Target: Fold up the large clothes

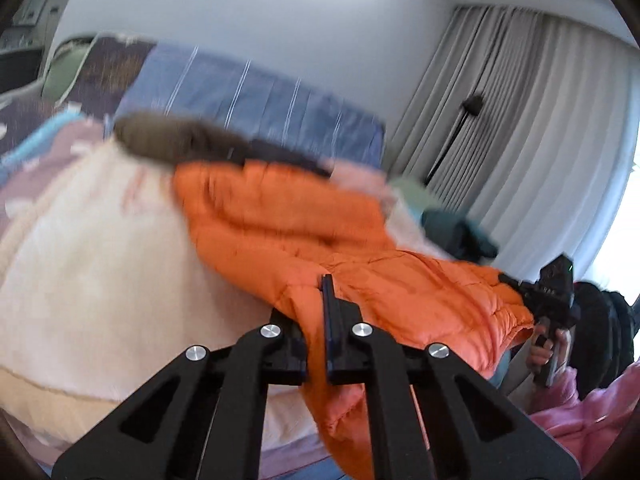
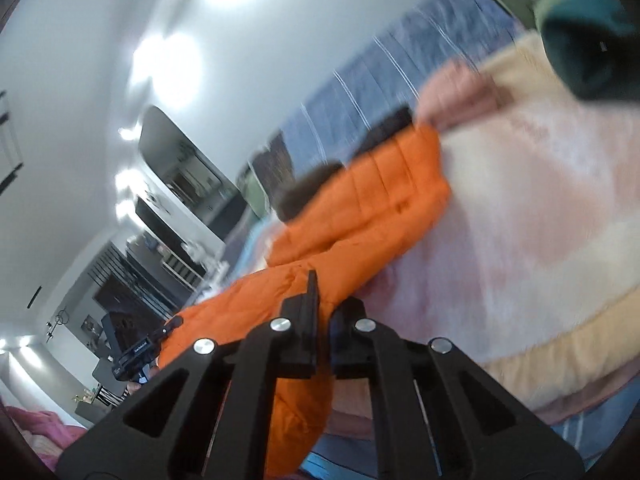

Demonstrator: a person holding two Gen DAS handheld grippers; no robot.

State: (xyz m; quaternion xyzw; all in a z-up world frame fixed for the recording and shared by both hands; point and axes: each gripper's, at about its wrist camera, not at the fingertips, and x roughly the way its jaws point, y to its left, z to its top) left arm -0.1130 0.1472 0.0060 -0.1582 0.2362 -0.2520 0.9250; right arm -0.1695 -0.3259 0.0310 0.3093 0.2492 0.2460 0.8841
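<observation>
An orange puffer jacket (image 1: 280, 224) with a brown fur-trimmed hood (image 1: 176, 140) lies across a cream and pink blanket (image 1: 100, 248) on a bed, its near edge lifted. My left gripper (image 1: 316, 320) is shut on that edge, with orange cloth pinched between the fingers. In the right wrist view the jacket (image 2: 372, 208) hangs from my right gripper (image 2: 326, 304), which is shut on another part of the same edge. Each view shows the other gripper at the jacket's far corner: the right gripper (image 1: 516, 282) in a hand, and the left gripper (image 2: 170, 326).
A blue striped headboard cushion (image 1: 256, 92) runs along the back of the bed. Grey curtains (image 1: 520, 100) and a thin black stand (image 1: 456, 136) are at the right. A dark green garment (image 1: 460, 232) and a pink one (image 1: 592, 412) lie nearby. Shelves (image 2: 176, 208) line the far wall.
</observation>
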